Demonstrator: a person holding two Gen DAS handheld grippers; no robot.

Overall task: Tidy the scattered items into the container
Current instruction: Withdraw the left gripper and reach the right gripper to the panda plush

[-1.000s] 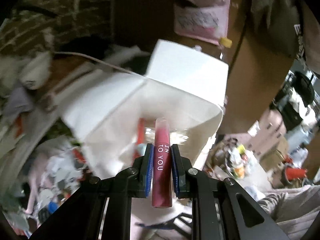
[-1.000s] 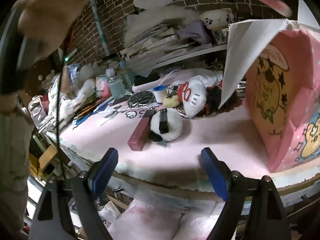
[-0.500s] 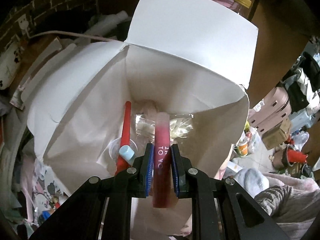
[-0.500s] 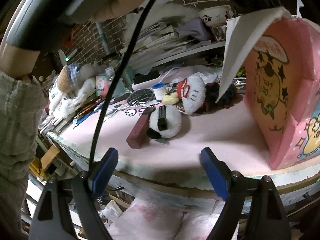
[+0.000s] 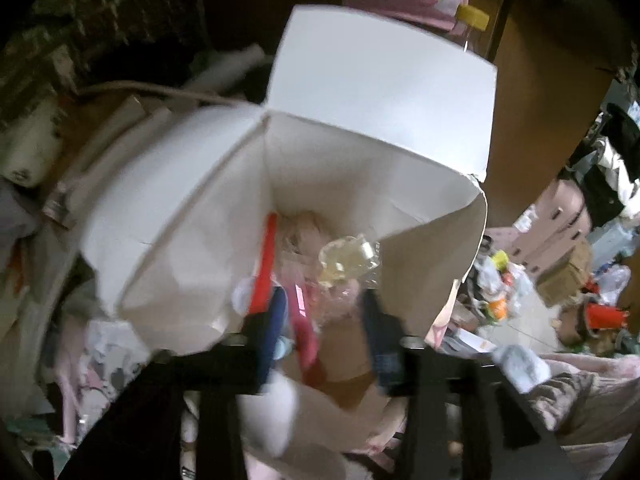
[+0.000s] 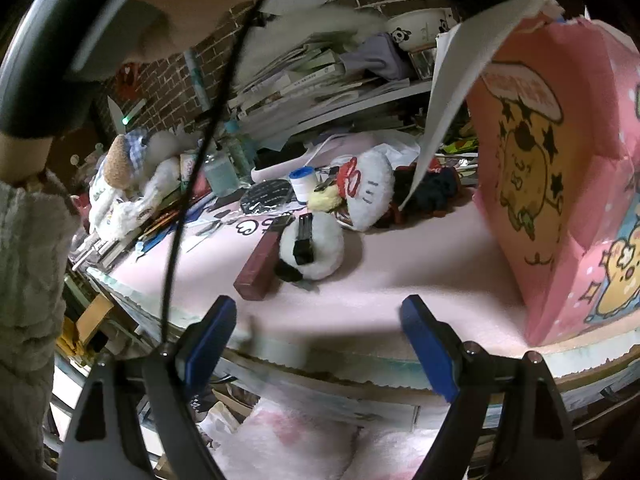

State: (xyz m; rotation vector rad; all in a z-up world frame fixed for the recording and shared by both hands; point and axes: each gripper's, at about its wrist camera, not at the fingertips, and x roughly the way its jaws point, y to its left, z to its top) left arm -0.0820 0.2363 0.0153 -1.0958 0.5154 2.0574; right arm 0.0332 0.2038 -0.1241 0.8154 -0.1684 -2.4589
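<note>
My left gripper [image 5: 326,328] hangs over the mouth of the container [image 5: 192,240], a box that is white inside with its flaps spread. Its jaws are opening. The pink lip gloss tube [image 5: 305,330] is blurred and tilted between them, close to the left pad, and neither pad presses on it. A red stick [image 5: 266,256] and clear wrapping [image 5: 348,256] lie inside the box. In the right wrist view the same box [image 6: 560,180] is pink with cartoon prints. My right gripper [image 6: 318,328] stands open and empty at the table's near edge.
On the pink table top [image 6: 420,272] lie a dark red box [image 6: 258,264], a white plush with a black clip [image 6: 312,246] and a white plush with red trim [image 6: 368,188]. Clutter is piled behind them. A hand and a cable [image 6: 192,184] cross the upper left.
The left gripper came over the box mouth and dipped, then its jaws parted and the pink tube came loose and tilted. The right gripper stayed put.
</note>
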